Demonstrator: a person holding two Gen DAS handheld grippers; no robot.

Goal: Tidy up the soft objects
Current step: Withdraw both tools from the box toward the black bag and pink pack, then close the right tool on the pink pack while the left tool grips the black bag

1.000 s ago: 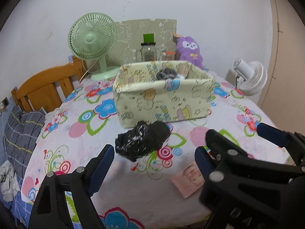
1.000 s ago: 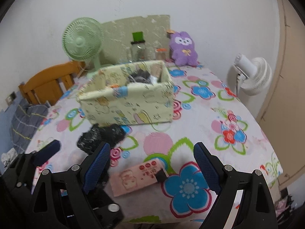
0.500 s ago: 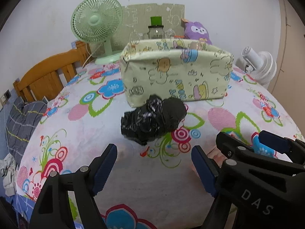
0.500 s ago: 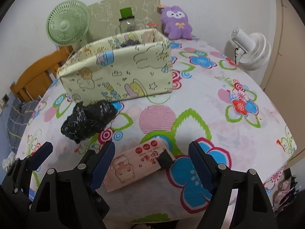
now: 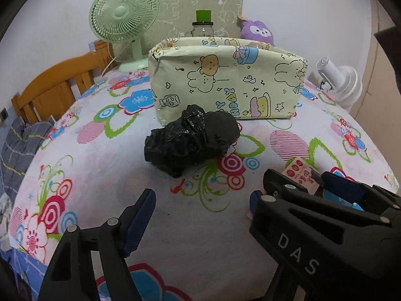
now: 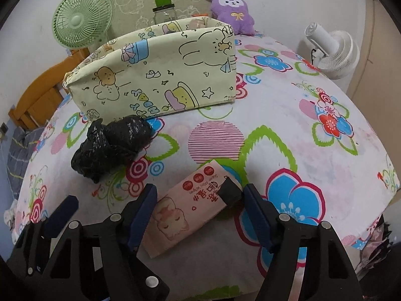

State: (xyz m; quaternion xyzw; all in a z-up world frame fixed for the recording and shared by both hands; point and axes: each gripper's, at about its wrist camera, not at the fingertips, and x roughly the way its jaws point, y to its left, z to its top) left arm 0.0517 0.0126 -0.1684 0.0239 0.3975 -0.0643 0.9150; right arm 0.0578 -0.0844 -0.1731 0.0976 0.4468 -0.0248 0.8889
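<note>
Pink wipes pack (image 6: 190, 205) is lying between your closing right gripper (image 6: 198, 208) jaws, untouched, because you are lining up the grasp, while your open, narrowing left gripper (image 5: 200, 213) is aiming at the black bundle (image 5: 193, 138) at twelve o'clock.

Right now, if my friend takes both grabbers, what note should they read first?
Left gripper: open, jaws just been closing, nothing between them, aimed at the black bag bundle.
Right gripper: open, also just been closing, the pink wipes pack lies between its jaws, not pinched yet.
Both things lie on the flowered tablecloth in front of the cartoon fabric box.
Done: nothing picked up.
Left: grip each, probably drop them in the box.
</note>
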